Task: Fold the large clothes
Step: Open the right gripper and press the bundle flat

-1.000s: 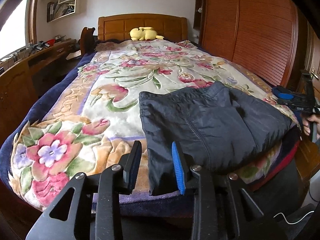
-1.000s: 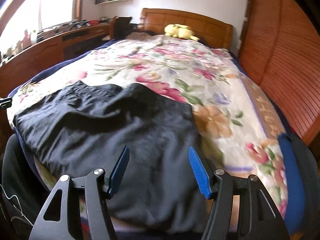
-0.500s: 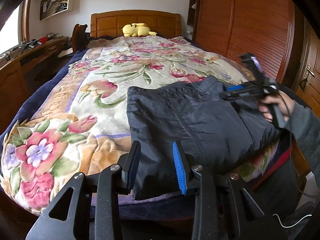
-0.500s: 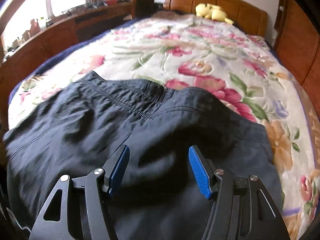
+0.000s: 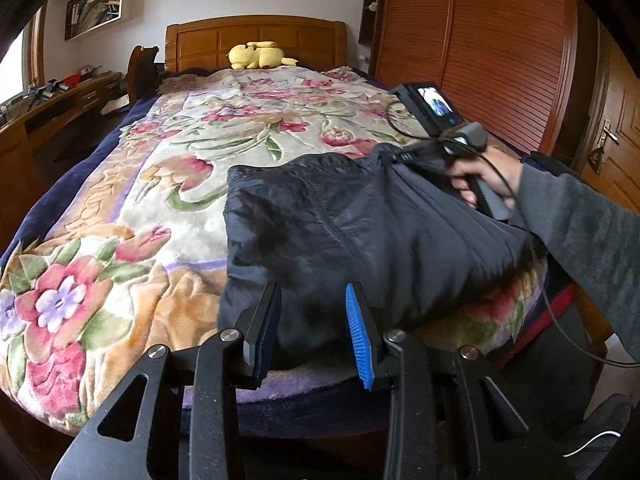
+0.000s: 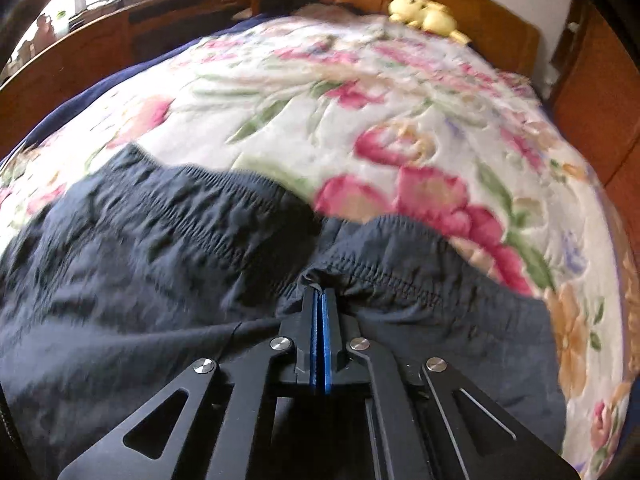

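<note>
My right gripper (image 6: 319, 300) has just snapped its jaws together, and a small pinch of dark fabric sticks up between the blue pads at the tips, so I read it as clamped on the dark trousers (image 6: 168, 280) right at the gathered, stitched waistband edge. From the left wrist view I see the same gripper (image 5: 394, 157) biting the far right corner of the garment, with the fabric drawn up into taut creases toward it, and the person's right hand (image 5: 482, 176) wrapped around the handle, a grey sleeve (image 5: 580, 224) trailing off to the right. My left gripper (image 5: 312, 316) sits low at the near edge of the trousers with its jaws apart; the dark cloth lies in the gap between the pads, and I cannot see them pressing on it. The trousers lie folded across the near right part of the floral blanket (image 5: 120, 248), close to the foot of the bed. Further off, a yellow plush toy (image 5: 258, 55) rests against the wooden headboard (image 5: 208, 42), and a slatted wooden wardrobe (image 5: 480, 40) stands along the right.
</note>
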Available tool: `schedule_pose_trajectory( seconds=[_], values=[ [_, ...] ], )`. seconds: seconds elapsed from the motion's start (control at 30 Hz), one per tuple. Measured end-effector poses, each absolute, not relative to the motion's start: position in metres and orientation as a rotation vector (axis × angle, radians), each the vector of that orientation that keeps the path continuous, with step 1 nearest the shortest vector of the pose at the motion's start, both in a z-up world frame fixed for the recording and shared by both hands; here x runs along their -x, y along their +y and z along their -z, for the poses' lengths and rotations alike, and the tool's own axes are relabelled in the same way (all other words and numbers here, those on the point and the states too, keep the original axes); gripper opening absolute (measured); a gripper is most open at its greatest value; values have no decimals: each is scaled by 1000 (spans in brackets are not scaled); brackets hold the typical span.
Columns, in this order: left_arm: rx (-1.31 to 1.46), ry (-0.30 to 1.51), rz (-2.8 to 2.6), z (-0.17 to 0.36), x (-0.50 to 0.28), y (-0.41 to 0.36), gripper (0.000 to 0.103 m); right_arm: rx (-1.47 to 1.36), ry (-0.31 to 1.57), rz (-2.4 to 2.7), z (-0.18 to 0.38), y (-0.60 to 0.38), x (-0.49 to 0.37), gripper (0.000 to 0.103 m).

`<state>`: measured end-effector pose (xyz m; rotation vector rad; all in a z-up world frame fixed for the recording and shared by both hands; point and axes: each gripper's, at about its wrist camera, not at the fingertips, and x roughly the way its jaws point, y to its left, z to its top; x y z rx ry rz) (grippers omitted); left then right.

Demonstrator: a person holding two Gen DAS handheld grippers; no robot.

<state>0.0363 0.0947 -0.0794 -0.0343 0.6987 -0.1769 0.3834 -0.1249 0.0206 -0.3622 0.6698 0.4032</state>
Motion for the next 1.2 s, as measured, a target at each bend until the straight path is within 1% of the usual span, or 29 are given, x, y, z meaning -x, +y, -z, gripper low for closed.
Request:
schedule_pose_trajectory(
  seconds=[0.13,0.17,0.2,0.23,0.27,0.33,0.37,0.47,0.57,0.67,0.7,0.77,0.83,0.93,1.03,1.13,1.2],
  values=[
    [28,692,192,76,-39,87,34,287,639,-383,-34,-132,-390,2],
    [27,689,197,75,-39,85,34,279,663,-413,-33,-132,-390,7],
    [24,686,203,74,-41,82,34,275,680,-433,-32,-133,-392,9],
    [22,685,207,74,-42,79,34,280,674,-433,-33,-138,-390,21],
    [20,684,213,74,-44,76,34,281,663,-427,-35,-146,-388,41],
    [17,686,222,75,-49,71,34,242,646,-426,-40,-166,-387,59],
    [17,688,226,76,-51,68,34,217,638,-423,-42,-178,-386,65],
    [12,695,239,78,-57,61,34,210,646,-340,-39,-209,-389,68],
    [11,710,246,83,-64,56,34,217,744,-246,-18,-239,-402,68],
    [11,737,243,89,-70,53,34,201,798,-185,5,-264,-411,68],
    [8,744,241,92,-72,53,34,177,809,-185,13,-273,-413,68],
    [0,762,234,97,-74,52,34,35,833,-236,29,-293,-423,68],
    [4,774,235,101,-75,53,34,-45,814,-219,42,-310,-424,68],
    [8,784,234,103,-75,55,34,-66,779,-212,49,-313,-420,68],
    [4,782,227,100,-76,56,34,-29,770,-194,51,-308,-415,69],
    [-1,774,223,96,-78,52,34,-11,774,-186,46,-304,-418,69],
    [-8,777,224,96,-80,49,34,34,770,-174,32,-300,-416,69]
  ],
)
